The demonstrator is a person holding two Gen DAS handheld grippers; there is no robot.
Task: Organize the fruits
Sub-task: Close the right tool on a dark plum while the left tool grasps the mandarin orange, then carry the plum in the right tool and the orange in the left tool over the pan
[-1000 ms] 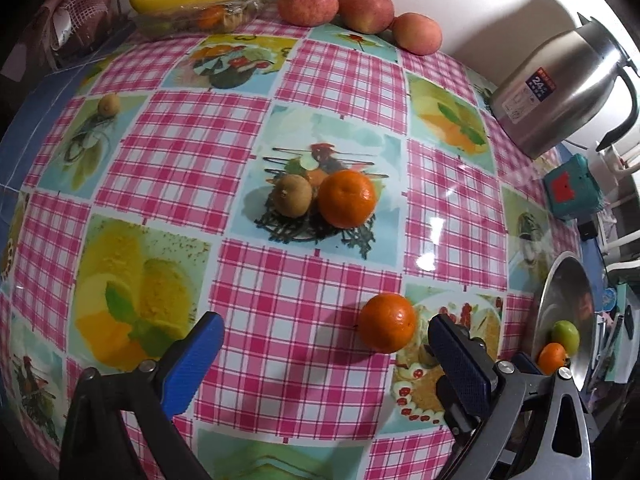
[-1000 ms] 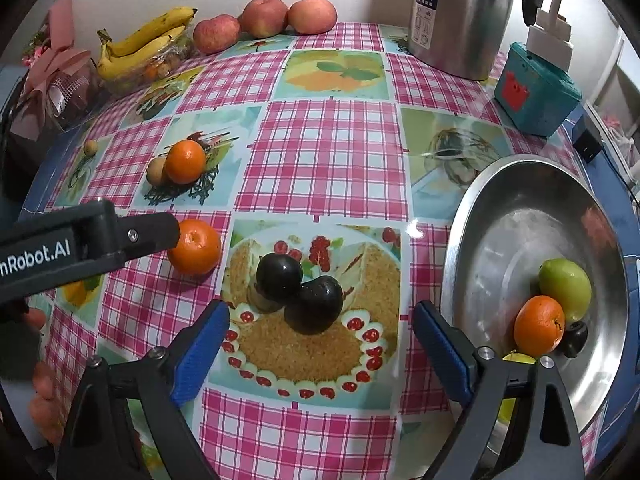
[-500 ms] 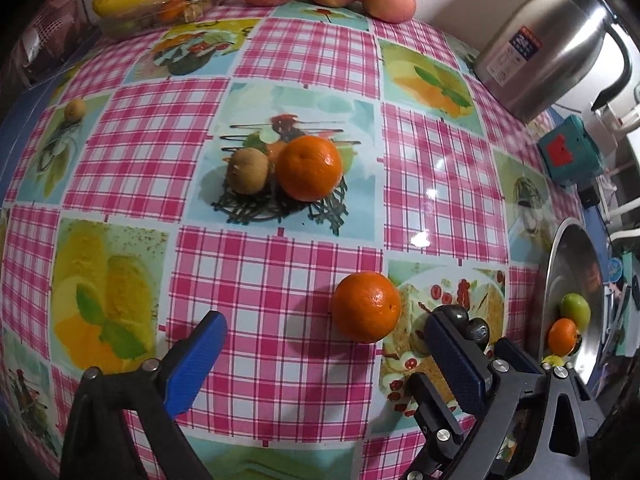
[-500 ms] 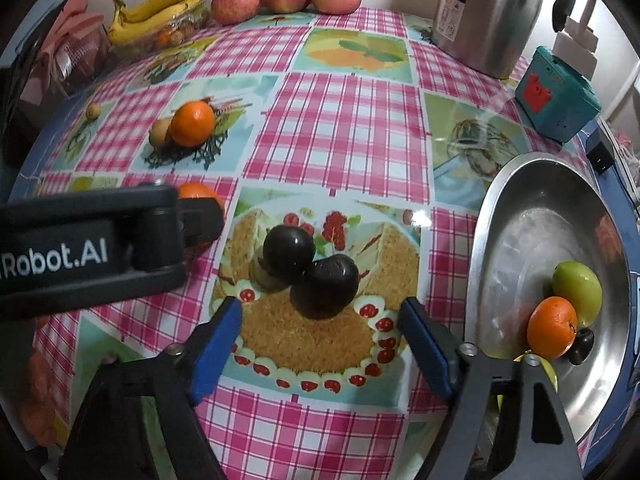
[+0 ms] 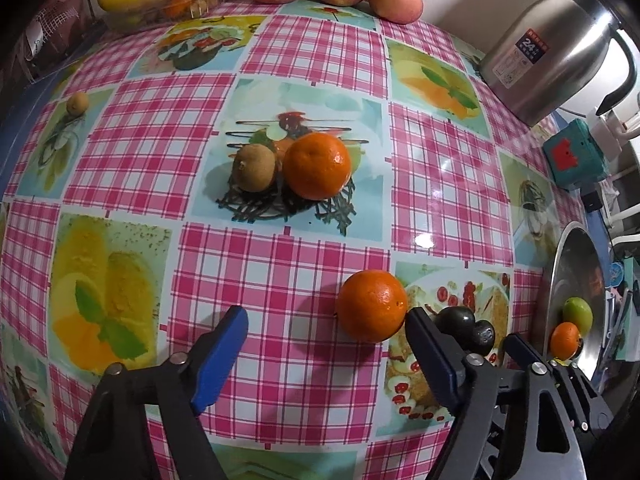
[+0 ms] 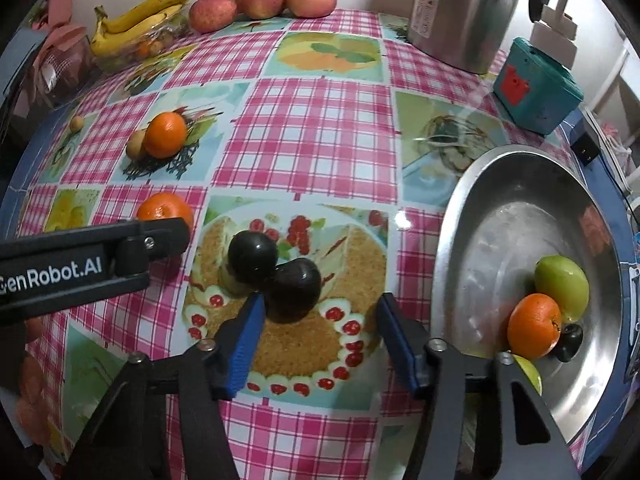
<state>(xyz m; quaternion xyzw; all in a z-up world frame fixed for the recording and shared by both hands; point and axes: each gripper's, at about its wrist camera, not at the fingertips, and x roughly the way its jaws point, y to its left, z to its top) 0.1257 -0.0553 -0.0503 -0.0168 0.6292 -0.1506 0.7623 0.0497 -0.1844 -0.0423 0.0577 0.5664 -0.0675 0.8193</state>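
Far left edge of the tablecloth (image 5: 280, 280): a small tan fruit (image 5: 77, 103) on its own, well apart from the rest; behind it, at the back wall, bananas (image 6: 140, 20) on a clear tray, then 3 apples (image 6: 260, 0) in a row. Nearer centre-left, a brown fruit (image 5: 256, 167) touching an orange (image 5: 318, 166), both on a printed picture square. Left gripper (image 5: 326, 330) points steeply down at the cloth, jaws have just been closing but are apart w/ a wide gap; the near orange (image 5: 372, 306) sits by the right finger (image 5: 430, 354), at or just beside its tip, well clear of the left finger, not clamped. Next, 2 dark plums (image 6: 276, 272) touching each other on the cake print. Right gripper (image 6: 320, 326) is over them, jaws have just been closing, mid-width gap; the front plum (image 6: 294, 290) is just beyond the tips, left finger (image 6: 246, 338) right beside it, contact can't tell, right finger clear of it. Far right: steel bowl (image 6: 500, 216) holding a green fruit (image 6: 562, 282), an orange, a small dark fruit, all touching at the bowl's near side. Behind: steel kettle (image 6: 464, 12) & teal box (image 6: 534, 80).
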